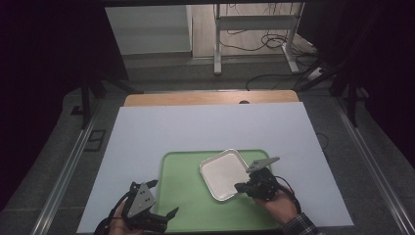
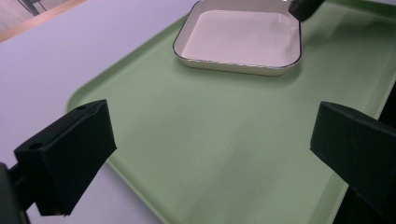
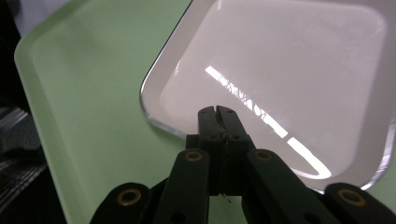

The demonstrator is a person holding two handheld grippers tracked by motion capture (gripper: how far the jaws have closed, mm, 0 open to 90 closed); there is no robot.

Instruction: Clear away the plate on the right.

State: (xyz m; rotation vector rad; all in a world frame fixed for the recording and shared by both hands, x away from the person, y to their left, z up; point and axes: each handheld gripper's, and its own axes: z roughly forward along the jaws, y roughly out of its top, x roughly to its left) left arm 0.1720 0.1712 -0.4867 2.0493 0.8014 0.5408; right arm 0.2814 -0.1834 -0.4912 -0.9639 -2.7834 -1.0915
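A white sheet (image 1: 205, 127) covered most of the surface, leaving a strip of bare wood (image 1: 210, 98) at the far edge. Beyond it lay grey carpet, a white-legged frame (image 1: 254, 29) with loose cables (image 1: 274, 41) on the floor, and dark curtains at both sides (the room was dim overall). On the near half of the sheet sat a green tray (image 1: 186, 196), and on it a square white dish (image 1: 224, 174) with a thin metallic rim. The right gripper (image 1: 241, 187) had its jaws pressed together on the dish's near rim, pinching it. The left gripper (image 1: 164, 201) hovered at the tray's near left corner, jaws spread wide with nothing between them but tray.
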